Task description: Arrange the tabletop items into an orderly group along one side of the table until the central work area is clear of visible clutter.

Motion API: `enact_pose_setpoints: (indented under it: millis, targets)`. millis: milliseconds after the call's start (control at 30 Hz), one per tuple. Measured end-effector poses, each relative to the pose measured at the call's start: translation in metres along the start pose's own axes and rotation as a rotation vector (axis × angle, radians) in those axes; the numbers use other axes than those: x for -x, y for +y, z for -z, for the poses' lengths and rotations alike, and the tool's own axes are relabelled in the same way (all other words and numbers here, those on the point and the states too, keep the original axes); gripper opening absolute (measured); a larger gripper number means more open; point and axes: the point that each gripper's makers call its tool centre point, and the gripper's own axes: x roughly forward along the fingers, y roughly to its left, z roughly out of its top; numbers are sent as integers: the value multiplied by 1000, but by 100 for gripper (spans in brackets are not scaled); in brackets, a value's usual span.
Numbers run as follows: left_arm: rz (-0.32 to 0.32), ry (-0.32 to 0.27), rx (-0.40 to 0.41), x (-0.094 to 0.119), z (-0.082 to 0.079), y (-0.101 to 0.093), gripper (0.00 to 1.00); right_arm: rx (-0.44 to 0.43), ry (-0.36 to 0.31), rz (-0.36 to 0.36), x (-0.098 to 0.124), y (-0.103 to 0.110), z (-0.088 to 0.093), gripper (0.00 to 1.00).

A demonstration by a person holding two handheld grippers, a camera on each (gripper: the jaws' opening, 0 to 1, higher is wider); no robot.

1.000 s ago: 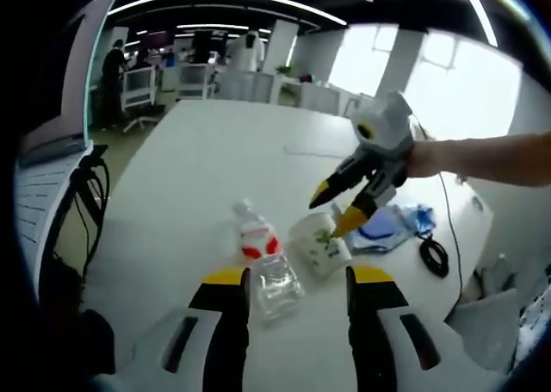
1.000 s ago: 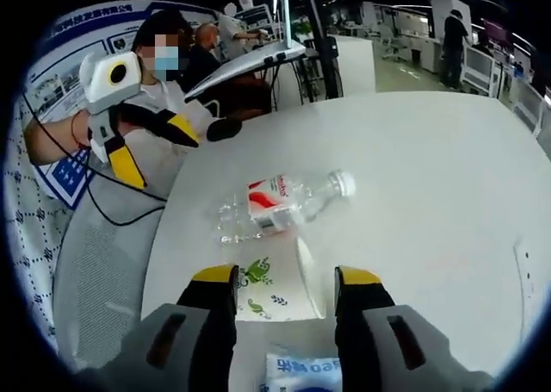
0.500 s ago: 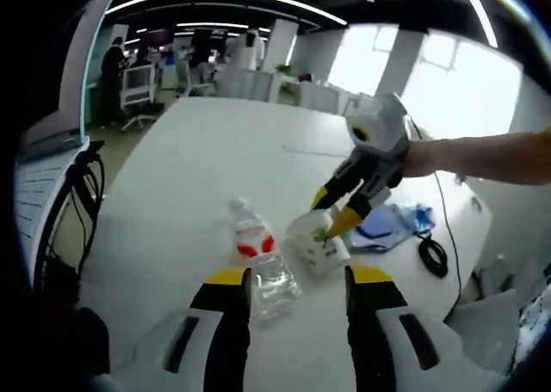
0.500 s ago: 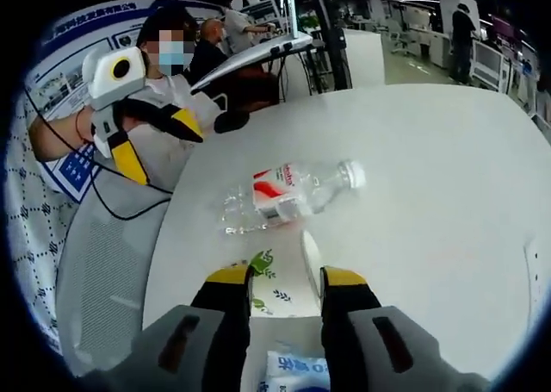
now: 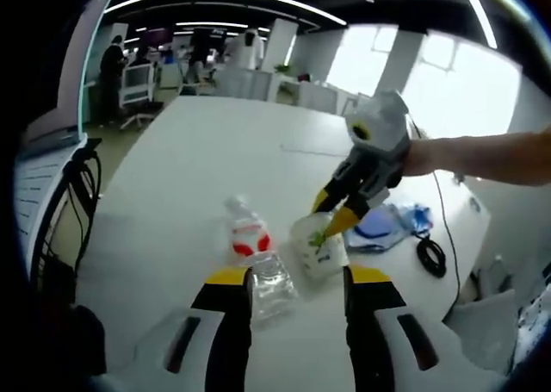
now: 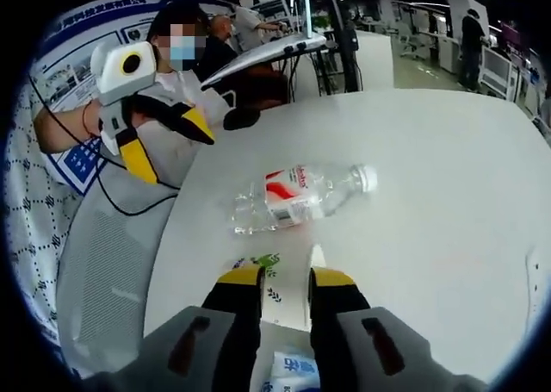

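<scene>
A white paper cup [image 5: 317, 245] with a green leaf print sits on the white table [image 5: 224, 151], beside a clear water bottle [image 5: 256, 258] with a red label that lies on its side. My right gripper [image 5: 334, 213] comes in from the right and is shut on the cup's wall. In the right gripper view my right gripper [image 6: 287, 280] has its jaws pinched on the cup [image 6: 265, 267], with the bottle [image 6: 301, 196] just beyond. My left gripper [image 5: 299, 280] stands open just short of the bottle and cup. The left gripper [image 6: 175, 151] is seen open above the table edge.
A blue-and-white packet [image 5: 387, 224] and a coiled black cable [image 5: 433, 256] lie right of the cup. The packet [image 6: 293, 370] sits under my right gripper. A grey mesh chair [image 6: 103, 254] stands at the table edge. The far tabletop [image 6: 430, 168] is bare.
My right gripper's jaws have narrowed from open to pinched on the cup, and the cup has tipped more upright. The bottle and left gripper have hardly moved.
</scene>
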Motion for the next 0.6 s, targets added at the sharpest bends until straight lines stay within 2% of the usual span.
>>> enact_pose_setpoints:
  millis: [600]
  targets:
    - [15, -8, -13, 1, -4, -7, 37, 73, 11, -48, -4, 33, -7, 4]
